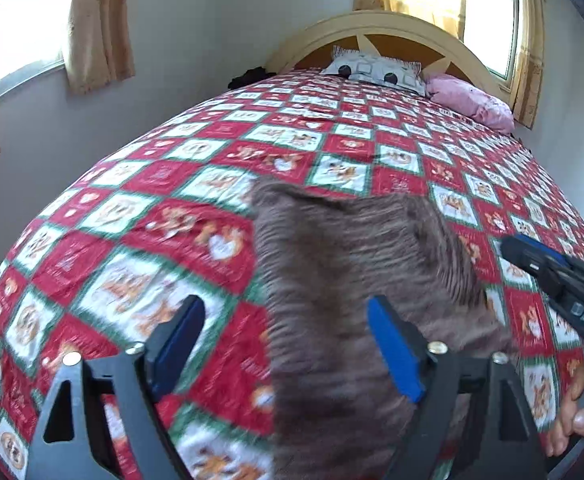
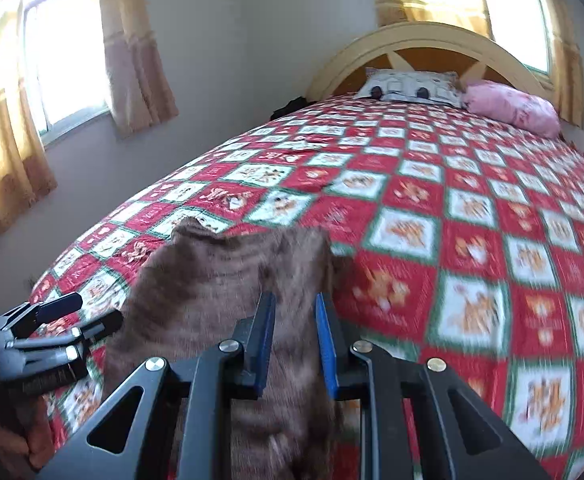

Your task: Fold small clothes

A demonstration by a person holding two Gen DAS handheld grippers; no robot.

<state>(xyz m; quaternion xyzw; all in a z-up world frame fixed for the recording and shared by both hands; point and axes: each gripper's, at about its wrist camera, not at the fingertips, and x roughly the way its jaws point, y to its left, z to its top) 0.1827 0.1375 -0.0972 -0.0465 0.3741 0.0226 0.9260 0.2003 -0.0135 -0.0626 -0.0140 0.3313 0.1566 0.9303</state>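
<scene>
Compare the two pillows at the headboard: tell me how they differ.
The white patterned pillow carries grey squares and dark round spots; the pink pillow looks nearly plain. The white one leans at the middle of the cream arched headboard; the pink one lies lower, towards its right end. Both sit at the head of the red checked bedspread.

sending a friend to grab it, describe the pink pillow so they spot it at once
Start at the bed's arched headboard, at the far end of the red checked quilt. Two pillows lie against it; the pink pillow is the right-hand one. It is plain pink and plump, while the white pillow beside it has dark round spots.
</scene>
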